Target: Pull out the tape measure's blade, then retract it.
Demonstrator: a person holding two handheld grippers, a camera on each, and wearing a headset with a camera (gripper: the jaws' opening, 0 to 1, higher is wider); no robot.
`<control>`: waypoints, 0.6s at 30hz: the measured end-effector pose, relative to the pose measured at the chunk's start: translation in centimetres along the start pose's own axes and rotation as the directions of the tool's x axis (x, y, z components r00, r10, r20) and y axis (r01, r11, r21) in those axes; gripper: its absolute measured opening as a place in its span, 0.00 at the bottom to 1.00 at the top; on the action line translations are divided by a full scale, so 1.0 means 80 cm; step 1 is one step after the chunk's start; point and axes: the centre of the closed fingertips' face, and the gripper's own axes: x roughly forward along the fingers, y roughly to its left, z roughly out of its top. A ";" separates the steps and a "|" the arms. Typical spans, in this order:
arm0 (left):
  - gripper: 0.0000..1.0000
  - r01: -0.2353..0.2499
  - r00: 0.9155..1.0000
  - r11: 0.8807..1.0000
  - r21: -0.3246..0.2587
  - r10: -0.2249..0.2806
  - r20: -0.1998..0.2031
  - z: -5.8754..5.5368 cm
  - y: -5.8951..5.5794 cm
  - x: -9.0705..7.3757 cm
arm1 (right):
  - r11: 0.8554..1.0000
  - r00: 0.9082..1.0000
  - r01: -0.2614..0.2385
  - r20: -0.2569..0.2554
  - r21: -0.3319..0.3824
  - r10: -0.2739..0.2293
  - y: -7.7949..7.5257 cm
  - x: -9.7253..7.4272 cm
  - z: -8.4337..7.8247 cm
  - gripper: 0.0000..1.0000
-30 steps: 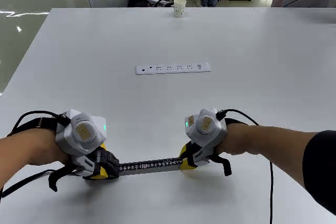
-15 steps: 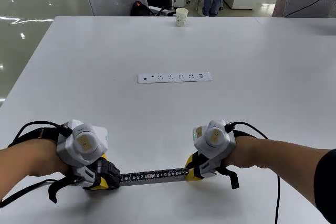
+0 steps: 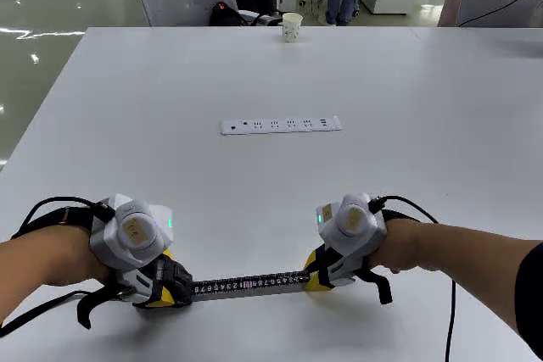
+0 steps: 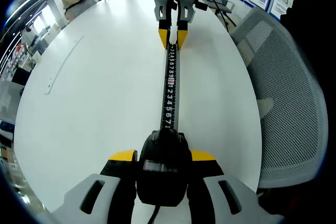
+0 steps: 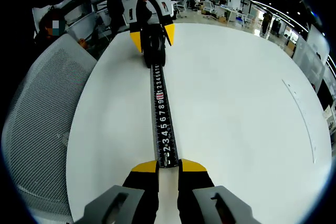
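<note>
A black tape measure case (image 3: 176, 281) sits low over the white table near its front edge, with my left gripper (image 3: 166, 286) shut on it. In the left gripper view the case (image 4: 163, 167) sits between the yellow-tipped jaws of the left gripper (image 4: 163, 156). The black numbered blade (image 3: 250, 282) runs right from the case to my right gripper (image 3: 314, 278). In the right gripper view the right gripper (image 5: 168, 167) is shut on the blade's end, and the blade (image 5: 161, 111) stretches straight to the case (image 5: 154, 45).
A white power strip (image 3: 281, 125) lies mid-table. A paper cup (image 3: 292, 26) stands at the far edge, with people and chairs beyond. A grey mesh chair (image 4: 283, 77) is close behind the table's near edge (image 3: 254, 349). Cables trail from both grippers.
My right gripper has moved a little to the right and the exposed blade has grown longer. The left gripper and case have stayed put. The head camera tilted slightly.
</note>
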 end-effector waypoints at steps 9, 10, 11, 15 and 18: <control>0.31 -0.001 1.000 1.000 0.002 0.001 -0.002 0.000 0.000 0.000 | 1.000 1.000 0.001 -0.002 0.011 -0.001 0.000 -0.003 -0.007 0.09; 0.31 -0.002 1.000 1.000 0.002 0.002 -0.002 0.000 0.000 0.000 | 1.000 1.000 0.001 -0.002 0.013 -0.001 0.000 -0.003 -0.008 0.09; 0.31 -0.002 1.000 1.000 0.002 0.002 -0.002 0.000 0.000 0.000 | 1.000 1.000 0.002 -0.001 0.017 -0.002 0.000 -0.003 -0.008 0.09; 0.31 -0.002 1.000 1.000 0.001 0.002 -0.003 0.001 0.000 0.000 | 1.000 1.000 0.001 -0.002 0.019 -0.001 0.000 -0.006 -0.012 0.09; 0.31 -0.002 1.000 1.000 0.001 0.002 -0.003 0.000 0.000 0.000 | 1.000 1.000 -0.001 -0.004 0.019 0.001 0.000 -0.008 -0.014 0.09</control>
